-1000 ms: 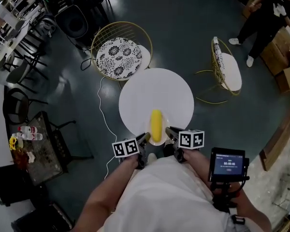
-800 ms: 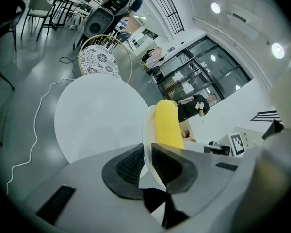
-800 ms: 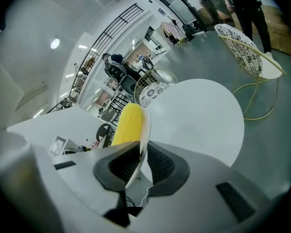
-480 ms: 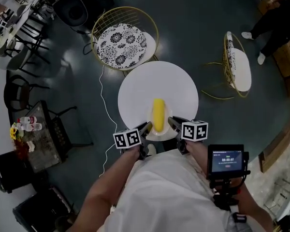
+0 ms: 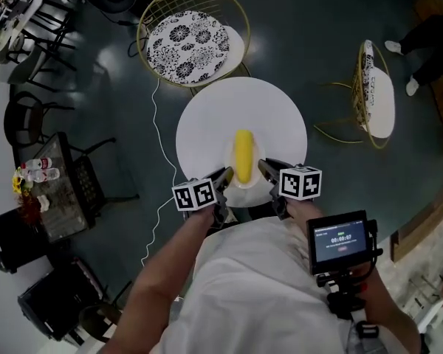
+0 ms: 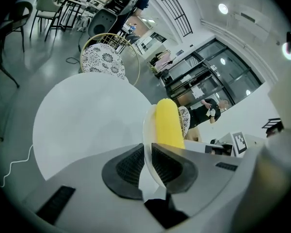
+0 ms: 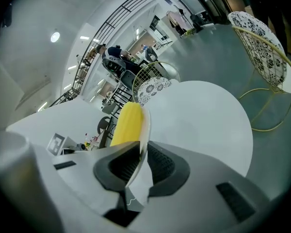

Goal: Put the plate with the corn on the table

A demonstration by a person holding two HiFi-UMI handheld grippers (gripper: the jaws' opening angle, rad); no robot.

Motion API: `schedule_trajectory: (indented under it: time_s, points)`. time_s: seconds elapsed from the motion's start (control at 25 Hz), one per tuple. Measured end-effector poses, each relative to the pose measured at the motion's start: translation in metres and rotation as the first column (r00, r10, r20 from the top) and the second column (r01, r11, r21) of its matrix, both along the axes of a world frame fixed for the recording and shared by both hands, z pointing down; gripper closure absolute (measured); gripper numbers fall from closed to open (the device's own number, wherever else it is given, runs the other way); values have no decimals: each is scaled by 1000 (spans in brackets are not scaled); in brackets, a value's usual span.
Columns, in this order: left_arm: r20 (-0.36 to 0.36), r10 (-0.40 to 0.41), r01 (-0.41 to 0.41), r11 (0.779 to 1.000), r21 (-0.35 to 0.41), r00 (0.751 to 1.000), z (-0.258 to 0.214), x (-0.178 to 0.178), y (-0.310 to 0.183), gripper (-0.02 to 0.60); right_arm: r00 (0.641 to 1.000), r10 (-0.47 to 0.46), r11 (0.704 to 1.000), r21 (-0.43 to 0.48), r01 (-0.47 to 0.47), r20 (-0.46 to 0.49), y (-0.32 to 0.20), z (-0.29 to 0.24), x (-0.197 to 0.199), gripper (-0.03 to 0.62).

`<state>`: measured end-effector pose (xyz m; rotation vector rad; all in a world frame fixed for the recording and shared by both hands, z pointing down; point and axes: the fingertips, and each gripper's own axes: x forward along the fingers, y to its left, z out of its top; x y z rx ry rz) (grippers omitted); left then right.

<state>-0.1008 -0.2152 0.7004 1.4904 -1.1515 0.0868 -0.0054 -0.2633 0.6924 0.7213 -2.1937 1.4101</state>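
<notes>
the left gripper (image 5: pixel 223 175) is pinching the left rim of a white plate (image 5: pixel 248 186), its two dark ribbed pads closed tight on the thin edge, as the left gripper view is showing (image 6: pixel 148 164). the right gripper (image 5: pixel 264 167) is doing the same on the opposite rim, both pads pressing against the plate (image 7: pixel 144 130) with no gap showing. a yellow corn (image 5: pixel 243 155) is lying lengthwise on the plate, pointing away from the person, and is appearing just beyond the jaws in both gripper views (image 6: pixel 168 123) (image 7: pixel 127 124). the plate is sitting over the near part of a round white table (image 5: pixel 207 124); whether it is touching the tabletop cannot be told. beyond the table a gold wire chair with a patterned cushion (image 5: pixel 188 39) is standing, and a second gold chair (image 5: pixel 375 98) is standing off to the right. a small screen (image 5: pixel 342 242) is glowing near the person's right arm, and a white cable (image 5: pixel 156 124) is trailing across the dark floor.
</notes>
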Motion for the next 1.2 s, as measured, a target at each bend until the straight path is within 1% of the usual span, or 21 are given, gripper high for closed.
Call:
schedule_trajectory:
  time_s: [0.28, 0.48, 0.68, 0.92, 1.2]
  points:
    - [1, -36, 36, 999, -16, 999, 15, -8, -16, 529, 1000, -22, 1000, -14, 22, -1, -20, 16, -10, 534]
    - [7, -49, 50, 999, -21, 999, 16, -10, -20, 529, 999, -37, 999, -1, 37, -5, -25, 14, -14, 534]
    - [2, -62, 62, 998, -30, 998, 34, -15, -39, 529, 999, -43, 999, -2, 43, -13, -44, 33, -20, 534]
    - [20, -64, 65, 997, -33, 998, 59, -17, -58, 529, 998, -53, 999, 9, 53, -17, -67, 57, -21, 534]
    - [57, -80, 83, 995, -49, 995, 81, -16, -65, 529, 998, -47, 999, 16, 47, -46, -77, 78, -22, 534]
